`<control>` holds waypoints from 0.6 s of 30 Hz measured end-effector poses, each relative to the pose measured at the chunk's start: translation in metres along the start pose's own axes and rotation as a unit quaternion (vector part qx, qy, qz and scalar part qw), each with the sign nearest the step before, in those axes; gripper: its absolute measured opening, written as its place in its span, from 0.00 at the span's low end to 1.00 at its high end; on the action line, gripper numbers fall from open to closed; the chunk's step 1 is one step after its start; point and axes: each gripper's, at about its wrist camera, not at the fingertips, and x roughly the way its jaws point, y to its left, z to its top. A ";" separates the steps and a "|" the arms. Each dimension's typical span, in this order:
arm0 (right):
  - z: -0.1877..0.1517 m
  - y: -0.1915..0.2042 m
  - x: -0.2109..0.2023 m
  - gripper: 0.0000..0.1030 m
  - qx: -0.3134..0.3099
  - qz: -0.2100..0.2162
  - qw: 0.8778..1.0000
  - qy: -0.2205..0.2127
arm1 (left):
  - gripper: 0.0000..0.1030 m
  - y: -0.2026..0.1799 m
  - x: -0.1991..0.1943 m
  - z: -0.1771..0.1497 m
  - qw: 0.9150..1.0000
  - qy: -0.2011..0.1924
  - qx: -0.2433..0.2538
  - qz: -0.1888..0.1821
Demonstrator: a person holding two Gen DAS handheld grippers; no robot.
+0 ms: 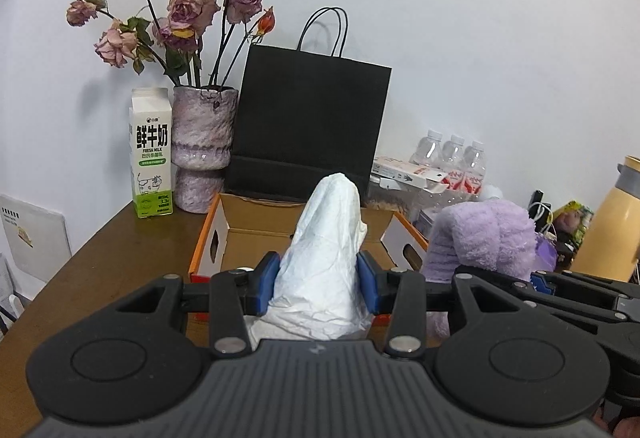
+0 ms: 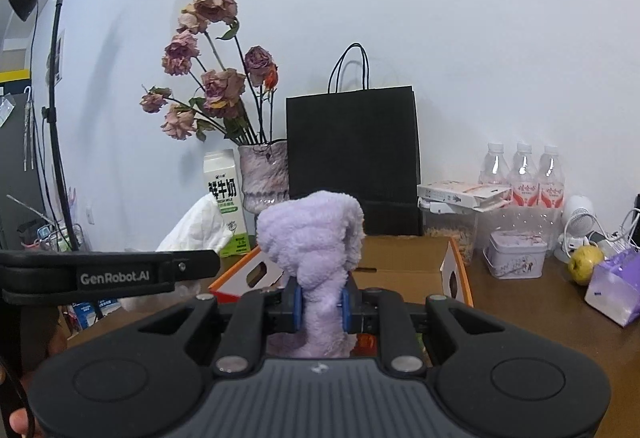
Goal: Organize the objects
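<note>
My left gripper is shut on a crumpled white cloth, which stands up between its blue pads in front of an open cardboard box with orange edges. In the right wrist view my right gripper is shut on a fluffy purple towel above the same box. The purple towel also shows at the right of the left wrist view, and the white cloth with the left gripper's black body at the left of the right wrist view.
On the brown table behind the box stand a milk carton, a vase of dried roses and a black paper bag. Water bottles, a tin, an apple and a yellow flask are at the right.
</note>
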 end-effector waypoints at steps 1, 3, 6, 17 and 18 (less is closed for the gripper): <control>0.002 -0.002 0.004 0.16 0.001 0.001 1.000 0.001 | 0.41 0.001 0.005 0.002 1.000 0.001 -0.003 0.000; 0.006 -0.005 0.013 0.16 0.002 0.003 1.000 0.001 | 0.41 0.002 0.015 0.006 1.000 0.005 -0.008 0.000; 0.012 -0.010 0.025 0.16 0.003 0.008 1.000 -0.004 | 0.41 0.003 0.026 0.011 1.000 0.005 -0.013 0.000; 0.031 -0.030 0.071 0.17 0.002 0.026 1.000 -0.009 | 0.41 0.009 0.070 0.033 0.999 0.000 -0.045 0.000; 0.031 -0.032 0.077 0.17 0.001 0.026 1.000 -0.005 | 0.41 0.009 0.074 0.035 0.999 0.000 -0.046 0.001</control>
